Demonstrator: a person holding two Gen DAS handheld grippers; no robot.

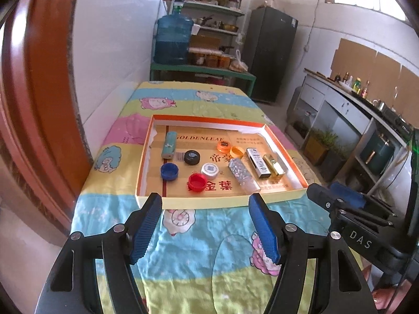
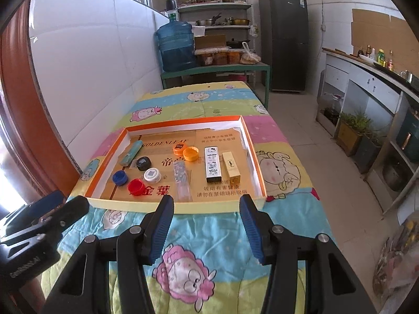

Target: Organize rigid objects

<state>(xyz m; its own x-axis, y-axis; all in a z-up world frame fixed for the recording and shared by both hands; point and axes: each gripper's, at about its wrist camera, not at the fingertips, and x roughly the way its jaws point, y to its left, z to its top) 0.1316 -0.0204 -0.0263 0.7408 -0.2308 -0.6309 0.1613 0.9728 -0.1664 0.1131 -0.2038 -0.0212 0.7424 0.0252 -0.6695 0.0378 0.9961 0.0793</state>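
Both my grippers hang over the near end of the table, short of the tray [image 1: 146, 157], and neither has anything in it: my left gripper [image 1: 205, 231] has its fingers spread wide, and my right gripper [image 2: 207, 229] is spread the same way, with only the cartoon-sheep cloth [image 1: 214, 261] showing between the pads. All the things I have to sort lie inside that shallow orange-edged tray. On its left side sit the bottle caps: a blue cap [image 1: 169, 171] and a red cap [image 1: 197, 182] nearest me, a white cap [image 1: 210, 169] just right of them, a black cap [image 1: 192, 157] a little farther, and two orange caps [image 2: 186, 151] touching each other near the middle. A teal lighter [image 1: 168, 145] lies far left, apart from the other long pieces. On the right, three long items lie roughly side by side: a glittery clear tube [image 2: 181, 180], a white lighter [image 2: 213, 164] and a gold lipstick [image 2: 231, 166]. I judge I'm at the start of a pick, with no target committed yet. The caps and the long pieces look mostly grouped already, so the teal lighter seems the odd one out, and my left gripper is the closer one to it. The next move calls for reaching over the near wall of the tray, lining the pads across the lighter's narrow sides, and closing without nudging the black cap just beside it.
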